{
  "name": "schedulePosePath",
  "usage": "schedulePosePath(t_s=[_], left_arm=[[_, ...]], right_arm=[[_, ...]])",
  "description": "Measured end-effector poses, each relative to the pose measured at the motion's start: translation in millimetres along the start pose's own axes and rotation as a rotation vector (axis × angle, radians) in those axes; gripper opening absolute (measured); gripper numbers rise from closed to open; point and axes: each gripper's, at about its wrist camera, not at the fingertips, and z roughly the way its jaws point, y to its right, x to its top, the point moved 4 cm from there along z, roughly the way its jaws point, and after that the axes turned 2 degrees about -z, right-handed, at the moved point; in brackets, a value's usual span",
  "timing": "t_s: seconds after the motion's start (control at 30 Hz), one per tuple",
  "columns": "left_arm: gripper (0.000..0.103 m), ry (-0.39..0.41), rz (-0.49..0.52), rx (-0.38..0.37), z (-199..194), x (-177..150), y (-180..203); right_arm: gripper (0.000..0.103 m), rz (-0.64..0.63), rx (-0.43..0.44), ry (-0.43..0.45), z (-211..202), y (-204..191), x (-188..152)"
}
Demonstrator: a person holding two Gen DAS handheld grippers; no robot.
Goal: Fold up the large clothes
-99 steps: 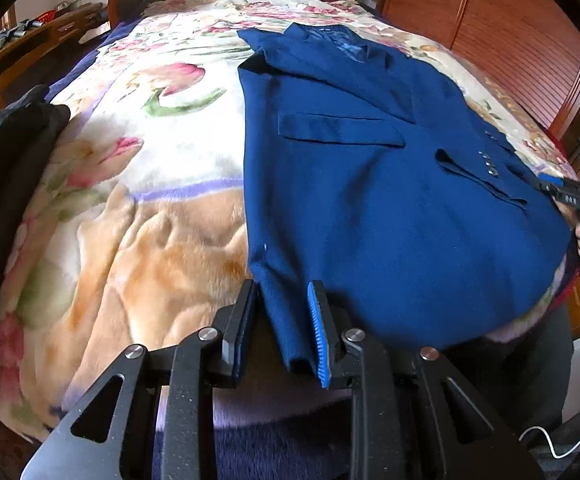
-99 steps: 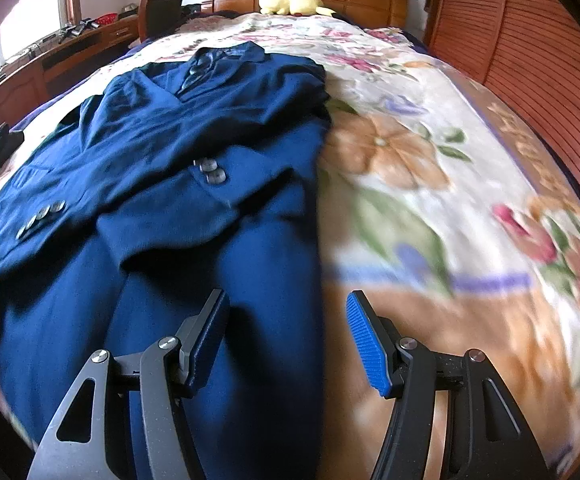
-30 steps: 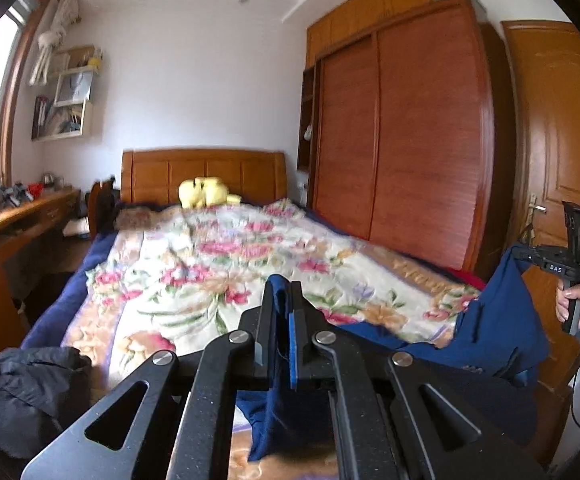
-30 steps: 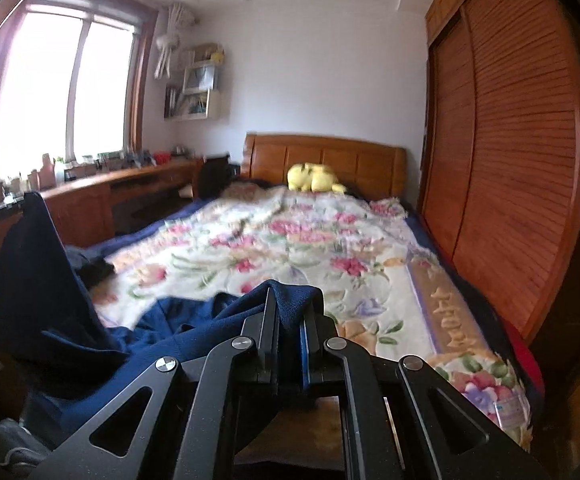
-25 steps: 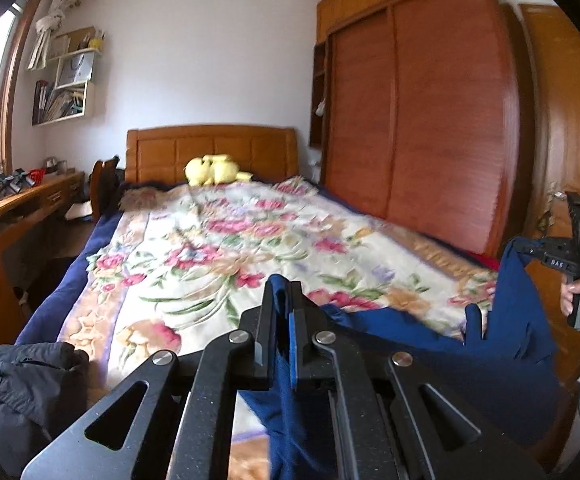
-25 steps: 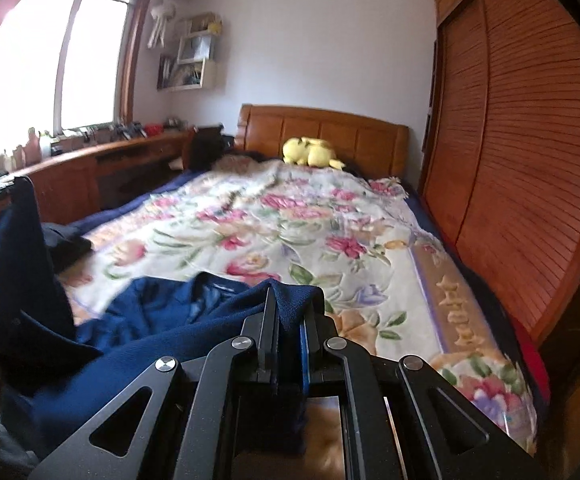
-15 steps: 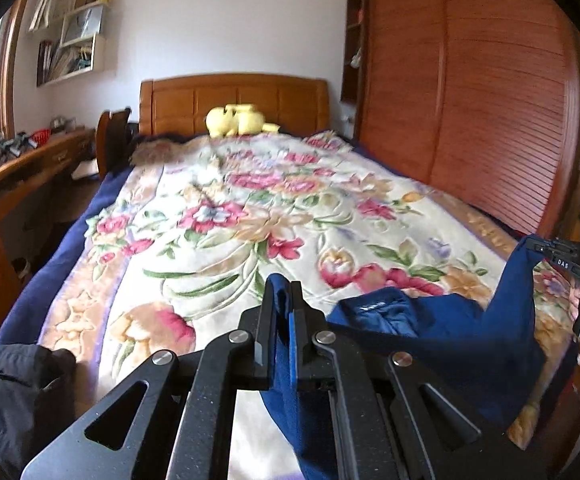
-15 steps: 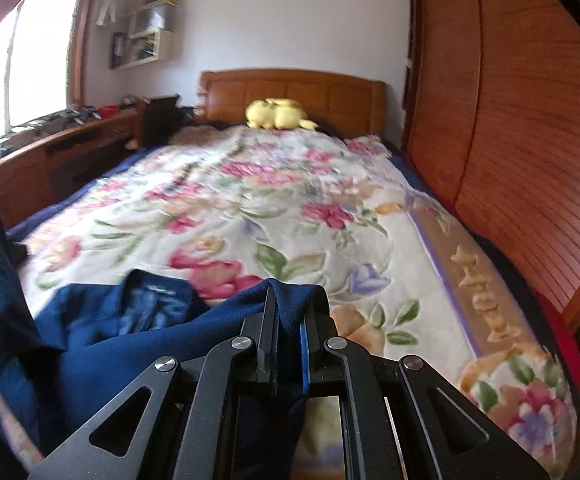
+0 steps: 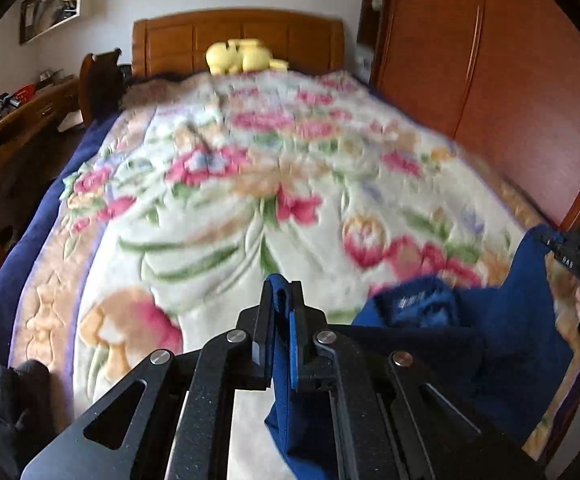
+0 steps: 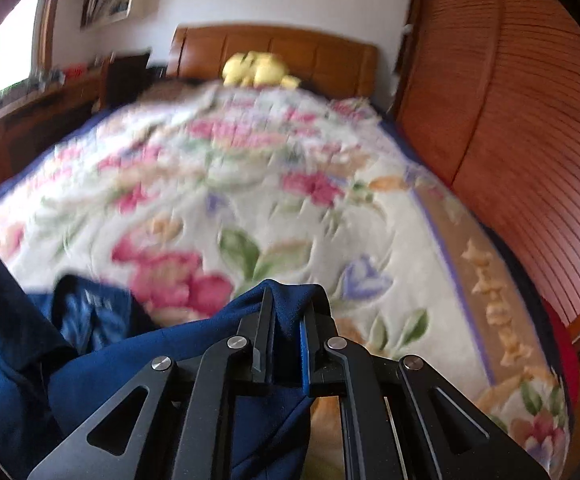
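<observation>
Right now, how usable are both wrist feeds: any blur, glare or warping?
Left wrist view: floral blanket motion-smeared, left gripper sharp. Right wrist view: heavier smear, window blown out white, right gripper crisp on the blue jacket. Both: fisheye bends edges, corners dark.

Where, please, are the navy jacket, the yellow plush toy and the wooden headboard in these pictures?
navy jacket (image 9: 502, 344), left wrist view: draped cloth right of the collar.
yellow plush toy (image 9: 241, 56), left wrist view: middle of its body.
wooden headboard (image 10: 330, 60), right wrist view: panel right of the toy.
</observation>
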Motion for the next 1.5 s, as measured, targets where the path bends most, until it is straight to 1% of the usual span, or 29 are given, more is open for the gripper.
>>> schedulePosePath(t_s=[0.07, 0.1, 0.2, 0.23, 0.27, 0.3, 0.37, 0.4, 0.47, 0.53, 0.6, 0.73, 0.8, 0.87, 0.97, 1.03, 1.1, 1.2, 1.33, 1.43, 1.5], left_arm=[[0.005, -0.020, 0.022, 0.019, 6, -14, 4], [0.005, -0.027, 0.023, 0.023, 7, -20, 5], [0.005, -0.039, 0.032, 0.026, 8, -25, 5], [0.005, -0.043, 0.039, 0.027, 7, -25, 6], [0.006, -0.049, 0.043, 0.020, 7, -23, 7], [0.008, -0.051, 0.044, 0.012, 5, -22, 7], [0.012, -0.042, 0.042, 0.037, 1, -18, 6], [0.012, -0.036, 0.036, 0.041, -1, -16, 4], [0.013, -0.029, 0.012, 0.000, -9, -17, 3], [0.013, -0.041, 0.000, -0.039, -15, -25, 2], [0.013, -0.051, 0.013, -0.042, -21, -37, 3], [0.013, -0.064, 0.074, -0.053, -38, -78, 12], [0.013, -0.082, 0.092, -0.071, -46, -103, 18], [0.014, -0.096, 0.100, -0.085, -51, -121, 22], [0.015, -0.125, 0.111, -0.112, -61, -154, 32], [0.015, -0.138, 0.106, -0.121, -69, -173, 36], [0.016, -0.157, 0.095, -0.147, -76, -192, 38], [0.018, -0.151, 0.061, -0.133, -87, -211, 35], [0.020, -0.130, 0.029, -0.092, -99, -224, 28], [0.021, -0.137, 0.000, -0.114, -99, -230, 26], [0.022, -0.140, -0.001, -0.110, -97, -233, 27]], right_arm=[[0.007, -0.008, 0.010, -0.047, 11, -12, -9], [0.009, -0.011, 0.015, -0.063, 14, -18, -14], [0.015, -0.006, 0.044, -0.106, 22, -27, -17], [0.017, -0.006, 0.038, -0.113, 21, -28, -17], [0.026, -0.005, 0.027, -0.104, 20, -27, -13], [0.039, 0.002, 0.022, -0.086, 14, -27, -10], [0.050, 0.034, 0.041, -0.064, -2, -15, -8], [0.052, 0.049, 0.062, -0.066, -6, -15, -7], [0.055, 0.051, 0.072, -0.079, -16, -13, -11], [0.055, 0.033, 0.096, -0.070, -27, -16, -20], [0.056, 0.014, 0.130, -0.063, -35, -16, -39], [0.058, -0.008, 0.178, -0.094, -53, -12, -81], [0.060, -0.006, 0.198, -0.106, -62, -8, -101], [0.061, 0.016, 0.225, -0.115, -71, -2, -119], [0.063, 0.044, 0.237, -0.124, -84, 6, -135], [0.063, 0.060, 0.248, -0.121, -94, 10, -145], [0.064, 0.065, 0.253, -0.120, -106, 12, -150], [0.065, 0.049, 0.234, -0.116, -111, 13, -158], [0.067, 0.051, 0.224, -0.109, -116, 13, -163], [0.068, 0.073, 0.229, -0.106, -116, 12, -165], [0.069, 0.079, 0.227, -0.106, -117, 13, -167]])
